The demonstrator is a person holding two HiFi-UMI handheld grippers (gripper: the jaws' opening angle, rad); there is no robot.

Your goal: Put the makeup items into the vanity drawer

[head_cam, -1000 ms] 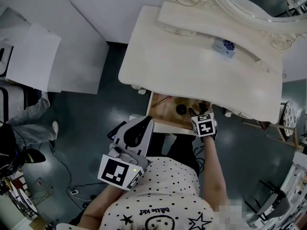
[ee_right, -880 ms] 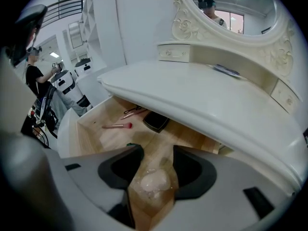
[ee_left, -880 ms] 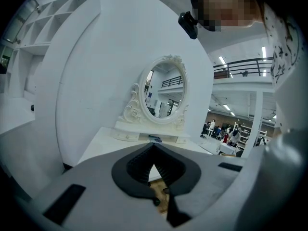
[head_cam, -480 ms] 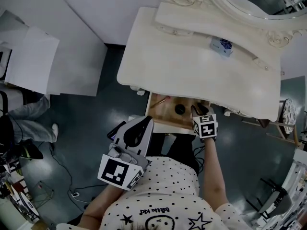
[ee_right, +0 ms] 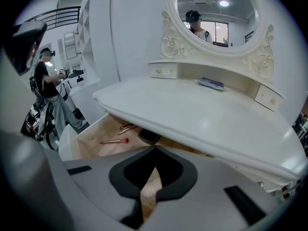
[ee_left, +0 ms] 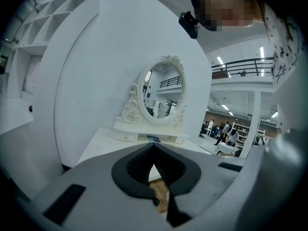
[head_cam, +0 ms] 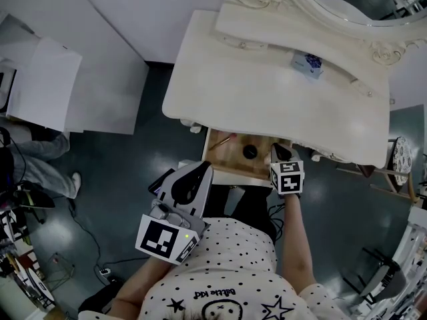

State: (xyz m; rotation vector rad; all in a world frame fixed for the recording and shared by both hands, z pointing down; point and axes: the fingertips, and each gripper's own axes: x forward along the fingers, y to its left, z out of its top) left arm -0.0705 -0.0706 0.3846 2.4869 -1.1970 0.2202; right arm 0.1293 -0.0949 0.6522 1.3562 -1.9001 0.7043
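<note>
The white vanity (head_cam: 267,92) has its wooden drawer (head_cam: 225,155) pulled out below the top. In the drawer lie a black round compact (head_cam: 250,152) and a pink-tipped brush (head_cam: 224,139). The right gripper view shows the brush (ee_right: 114,141) and the compact (ee_right: 149,136) on the drawer floor. My right gripper (head_cam: 275,151) hovers over the drawer's right end. Its jaws have just been closing and now stand shut with nothing between them (ee_right: 146,192). My left gripper (head_cam: 204,169) is shut and empty, held near the person's body in front of the drawer.
A small blue-printed item (head_cam: 309,62) lies on the vanity's raised shelf under the oval mirror (ee_right: 216,13). A white panel (head_cam: 93,52) stands left of the vanity. A person (ee_right: 48,88) stands at the far left in the right gripper view.
The right gripper's jaws went from open inside the drawer to shut and empty, and it drew slightly up and back. The left gripper stayed put.
</note>
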